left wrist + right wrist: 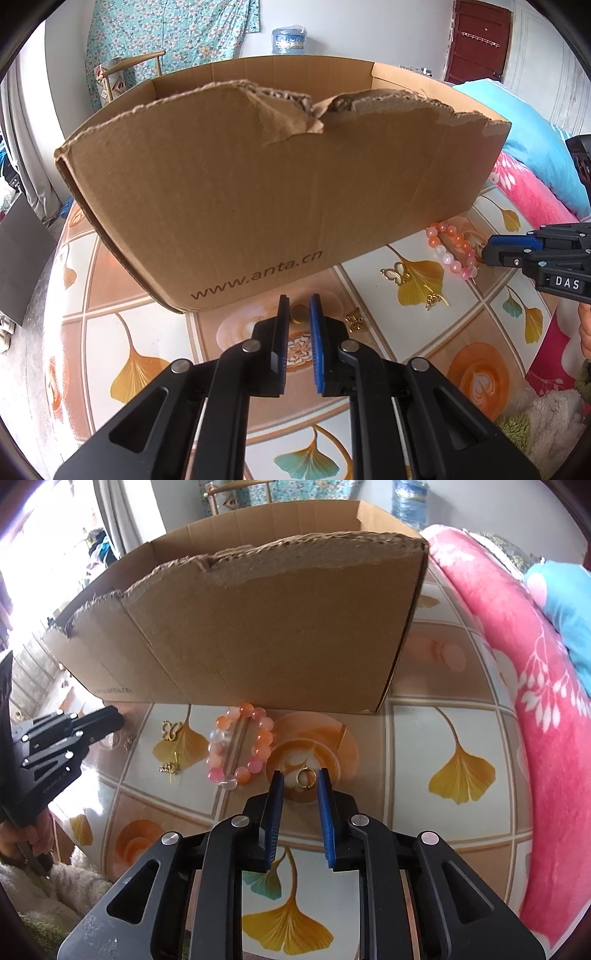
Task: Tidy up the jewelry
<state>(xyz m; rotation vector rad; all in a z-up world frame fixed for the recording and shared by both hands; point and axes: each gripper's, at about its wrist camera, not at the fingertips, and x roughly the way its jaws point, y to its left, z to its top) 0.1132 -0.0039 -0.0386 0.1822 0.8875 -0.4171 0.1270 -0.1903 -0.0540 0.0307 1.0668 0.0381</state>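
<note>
The step in hand appears to be collection of a small piece from the table [461,716] for transfer into the cardboard box [280,627], which stands open-topped at the back with its near wall torn. The right gripper [300,777] points down at a gold ring [306,777]; its blue-padded fingers stand apart on either side of the ring, and no pad is seen pressing on it. The ring lies on the patterned cloth, just right of the bead bracelet [240,747]. The left gripper [299,306] has its fingers close together with a narrow gap, framing a small round gold piece [299,314] near the foot of the box; whether the pads touch it cannot be told. The next move, by judgement, calls for the right fingers to close squarely on the ring's rim, since a thin band on slick cloth may slip or flip. The right wrist view alone shows the ring; in the left view the right gripper's tip hides it. The left view alone shows a gold butterfly charm [355,320] beside the left fingers. Both show a white butterfly pendant [170,730] and a small gold pin [169,768].
</note>
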